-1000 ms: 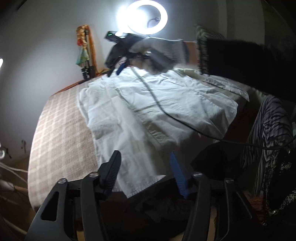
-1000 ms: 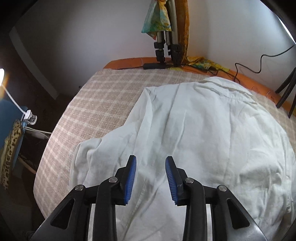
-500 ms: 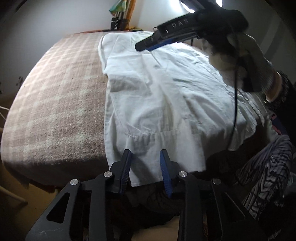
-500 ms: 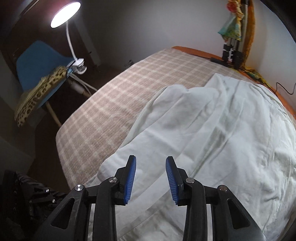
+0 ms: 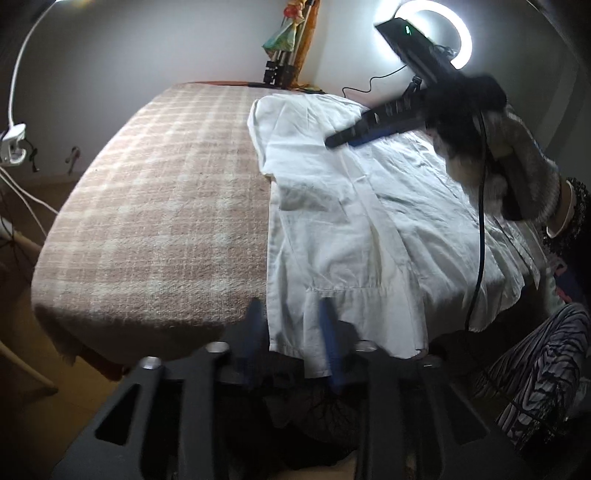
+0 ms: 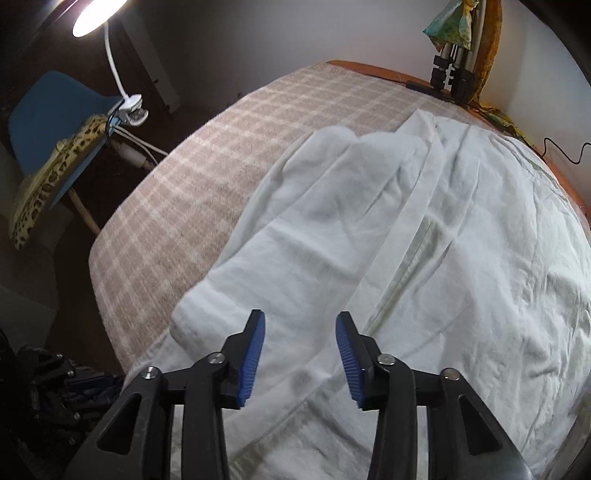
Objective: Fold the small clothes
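Note:
A white shirt [image 5: 369, 206] lies spread on the right half of a table covered by a pink plaid blanket [image 5: 166, 206]. Its near hem hangs over the front edge. My left gripper [image 5: 291, 332], blurred, straddles that hem corner; its jaws are opening, and the pads do not visibly press the cloth. A gloved hand [image 5: 517, 170] holds my right gripper [image 5: 343, 137] low over the shirt's far part. In the right wrist view, the right gripper [image 6: 300, 332] hovers over a folded-in sleeve of the shirt [image 6: 314, 221]. Its jaws are opening with nothing gripped between them.
A lit ring light [image 5: 461, 33] and a tripod [image 5: 277, 70] stand at the far side. A black cable [image 5: 480, 221] hangs across the shirt. A clip lamp [image 6: 129, 107] and a blue chair [image 6: 44, 110] with leopard-print cloth stand off the table's left. The person's striped clothing [image 5: 535, 369] is at the near right.
Both grippers' jaws stand wider than half a second ago. The left gripper has sunk toward the hanging hem. A second ago the right gripper swung left along the shirt; since then it has held still.

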Demonstrator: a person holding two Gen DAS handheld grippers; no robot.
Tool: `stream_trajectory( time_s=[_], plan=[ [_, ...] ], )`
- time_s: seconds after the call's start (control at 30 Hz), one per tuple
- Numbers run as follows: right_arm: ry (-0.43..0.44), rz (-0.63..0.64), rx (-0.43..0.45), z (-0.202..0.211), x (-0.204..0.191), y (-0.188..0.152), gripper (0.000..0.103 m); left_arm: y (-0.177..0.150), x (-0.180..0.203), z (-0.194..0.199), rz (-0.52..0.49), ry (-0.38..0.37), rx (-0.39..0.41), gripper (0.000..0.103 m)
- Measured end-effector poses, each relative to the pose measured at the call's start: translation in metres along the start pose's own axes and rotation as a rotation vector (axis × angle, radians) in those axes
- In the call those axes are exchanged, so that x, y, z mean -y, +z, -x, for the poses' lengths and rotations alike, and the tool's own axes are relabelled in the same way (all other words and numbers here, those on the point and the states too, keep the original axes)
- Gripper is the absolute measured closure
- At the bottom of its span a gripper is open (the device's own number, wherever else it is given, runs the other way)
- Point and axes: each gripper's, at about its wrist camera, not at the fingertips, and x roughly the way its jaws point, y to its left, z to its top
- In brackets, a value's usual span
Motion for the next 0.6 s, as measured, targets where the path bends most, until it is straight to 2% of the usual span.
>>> stream_trajectory(
  time_s=[0.03, 0.07, 0.17, 0.27, 0.43, 0.5, 0.57, 0.6],
  plan=[
    [0.003, -0.018, 0.018, 0.004, 0.001, 0.008, 0.040, 0.000, -0.001, -0.002, 0.008, -0.002, -0.010, 0.060],
    [0.007, -0.042, 0.039, 0.006, 0.002, 0.018, 0.034, 0.000, -0.005, -0.005, 0.020, -0.014, -0.024, 0.060],
    [0.029, -0.117, 0.054, 0.003, 0.008, 0.050, 0.033, -0.001, -0.013, -0.013, 0.069, -0.047, -0.065, 0.060],
    [0.000, -0.183, 0.046, -0.011, 0.008, 0.079, 0.033, -0.004, -0.017, -0.015, 0.099, -0.073, -0.072, 0.060],
    [-0.055, -0.258, -0.002, -0.045, 0.005, 0.107, 0.034, -0.004, -0.023, -0.017, 0.152, -0.120, -0.083, 0.063],
    [-0.070, -0.285, -0.018, -0.057, 0.006, 0.114, 0.033, -0.004, -0.026, -0.019, 0.176, -0.161, -0.094, 0.069],
    [-0.097, -0.291, -0.028, -0.065, 0.004, 0.120, 0.033, -0.004, -0.025, -0.021, 0.176, -0.174, -0.104, 0.089],
    [-0.117, -0.290, -0.036, -0.070, 0.003, 0.122, 0.033, -0.004, -0.023, -0.021, 0.167, -0.175, -0.108, 0.092]
  ],
)
